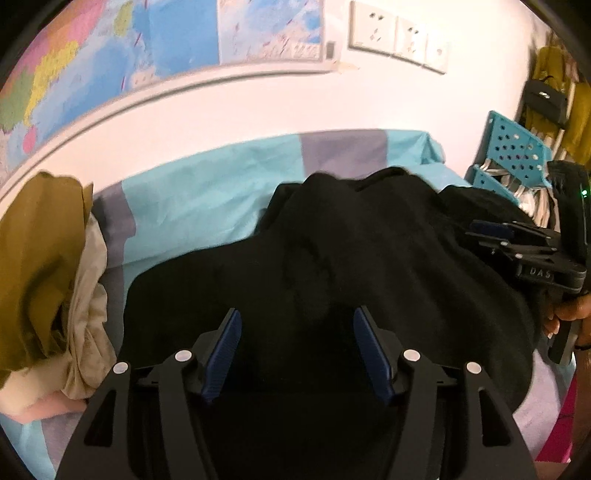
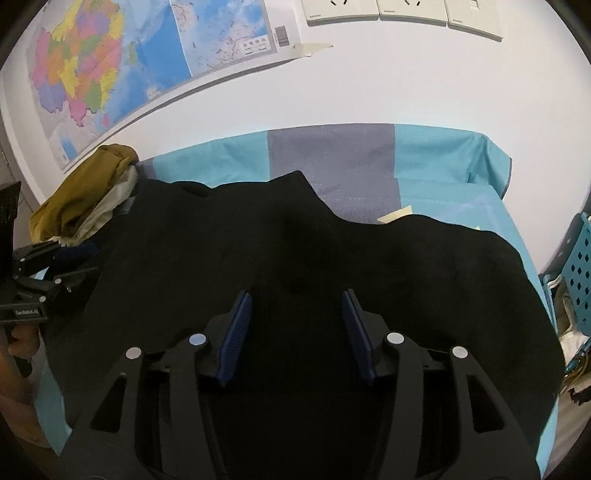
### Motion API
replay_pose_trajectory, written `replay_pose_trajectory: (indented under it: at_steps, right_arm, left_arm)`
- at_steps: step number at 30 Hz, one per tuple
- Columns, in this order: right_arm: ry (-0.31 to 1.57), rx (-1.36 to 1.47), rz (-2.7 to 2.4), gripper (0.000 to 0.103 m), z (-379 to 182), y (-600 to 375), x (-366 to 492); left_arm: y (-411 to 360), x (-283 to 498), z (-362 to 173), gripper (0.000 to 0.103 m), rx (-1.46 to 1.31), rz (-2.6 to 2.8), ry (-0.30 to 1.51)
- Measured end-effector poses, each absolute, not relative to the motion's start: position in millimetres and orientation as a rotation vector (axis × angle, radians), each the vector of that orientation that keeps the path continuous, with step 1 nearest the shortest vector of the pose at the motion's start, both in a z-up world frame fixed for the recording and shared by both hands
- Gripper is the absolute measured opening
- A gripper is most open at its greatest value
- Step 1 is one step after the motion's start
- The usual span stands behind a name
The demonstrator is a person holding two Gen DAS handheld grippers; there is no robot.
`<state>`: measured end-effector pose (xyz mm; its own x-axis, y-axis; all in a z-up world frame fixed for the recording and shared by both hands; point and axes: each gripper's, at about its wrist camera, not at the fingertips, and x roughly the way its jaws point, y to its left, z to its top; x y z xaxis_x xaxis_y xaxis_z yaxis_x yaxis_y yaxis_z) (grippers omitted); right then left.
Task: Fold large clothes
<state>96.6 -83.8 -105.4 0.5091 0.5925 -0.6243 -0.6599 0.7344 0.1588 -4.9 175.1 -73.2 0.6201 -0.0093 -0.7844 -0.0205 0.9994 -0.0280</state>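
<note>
While both tools hang over the work surface, the black garment (image 2: pixel 314 251) lies spread across the counter (image 2: pixel 443 166), which is draped in a turquoise cloth with grey bands. The garment covers most of the near part of the counter; its far edge rises in a soft hump near the middle, and the turquoise cloth shows beyond it up to the white wall.

The left tool (image 1: pixel 297 347) points down at the garment with its blue pads (image 1: pixel 225 350) standing well apart; only dark fabric shows in the gap below them, and nothing is pinched. The right tool (image 2: pixel 297 332) is likewise parted, its jaws a little narrower than the left's, with the black cloth under the gap and nothing gripped. Whether either tool's tips brush the fabric I cannot tell.

At the left end of the counter sits a crumpled heap of olive and beige clothes (image 1: pixel 48 273), just beside the black garment's edge. A coloured map (image 2: pixel 110 74) is taped to the wall above, with a row of white wall sockets (image 2: pixel 399 13) farther right. Off the counter's right end stands a turquoise perforated basket (image 1: pixel 513 151).
</note>
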Motion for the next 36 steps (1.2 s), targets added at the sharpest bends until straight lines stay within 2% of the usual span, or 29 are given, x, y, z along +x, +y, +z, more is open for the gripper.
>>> replay_pose_trajectory:
  at_steps: [13, 18, 22, 31, 36]
  right_arm:
    - [0.67, 0.016, 0.819, 0.054, -81.0, -134.9, 65.1]
    - [0.719, -0.016, 0.751, 0.05, -101.5, -134.3, 78.1]
    - [0.705, 0.002, 0.732, 0.05, -100.8, -132.3, 78.1]
    - [0.629, 0.061, 0.814, 0.057, -76.2, -157.8, 33.4]
    - [0.654, 0.019, 0.85, 0.056, -85.0, -154.2, 18.2]
  left_arm:
    - [194.1, -26.8, -71.0, 0.061, -0.099, -0.019, 0.88]
    - [205.6, -22.0, -87.4, 0.063, -0.124, 0.006, 0.911]
    - [200.0, -25.2, -82.8, 0.063, -0.113, 0.034, 0.907]
    - [197.0, -61.8, -69.1, 0.065, -0.097, 0.067, 0.856]
    - [198.7, -72.3, -73.1, 0.066, -0.11, 0.07, 0.859]
